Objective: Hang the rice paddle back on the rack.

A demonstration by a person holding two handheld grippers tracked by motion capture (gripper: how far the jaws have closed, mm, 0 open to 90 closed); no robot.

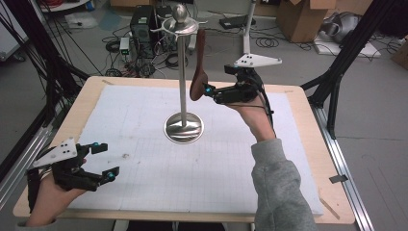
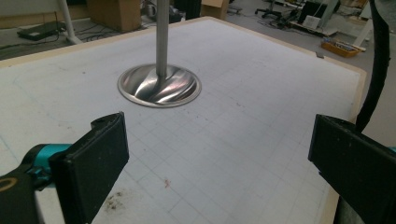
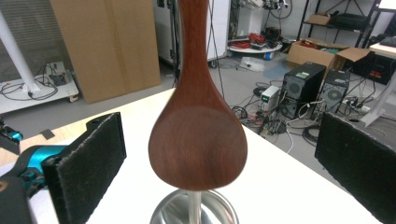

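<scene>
1. right gripper (image 3: pixel 215 154): jaws spread wide, pads clear of the wooden spoon (image 3: pixel 198 135), which hangs between them from the metal stand (image 1: pixel 183 72).
2. left gripper (image 2: pixel 219 163): jaws wide apart, nothing between them.

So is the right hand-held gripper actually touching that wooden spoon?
Apart. In the right gripper view, the wooden spoon hangs between the right hand-held gripper's open jaws with clear gaps on both sides.

Room: grey floor (image 1: pixel 370 96) strewn with black cables (image 1: pixel 269 42). Wooden table (image 1: pixel 308 103) topped by a white gridded mat (image 1: pixel 144 159). Black computer towers (image 1: pixel 143 29) behind the table; cardboard boxes (image 1: pixel 303 17) at the far right; black frame struts (image 1: pixel 353 43) flank both sides. Even indoor light.
</scene>
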